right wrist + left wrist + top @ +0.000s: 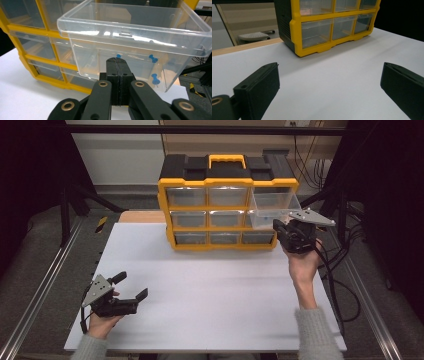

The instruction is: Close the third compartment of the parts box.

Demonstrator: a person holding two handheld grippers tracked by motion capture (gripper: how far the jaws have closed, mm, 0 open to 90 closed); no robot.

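Right gripper (117, 62), jaws pressed together on the front lip of a clear drawer (130, 32) drawn out from the top right bay of the yellow organiser (227, 207); blue pushpins (153, 58) lie inside the drawer. Left gripper (132, 287), jaws wide apart and holding nothing, rests on the white table (210, 290) near its front left corner, well apart from the organiser
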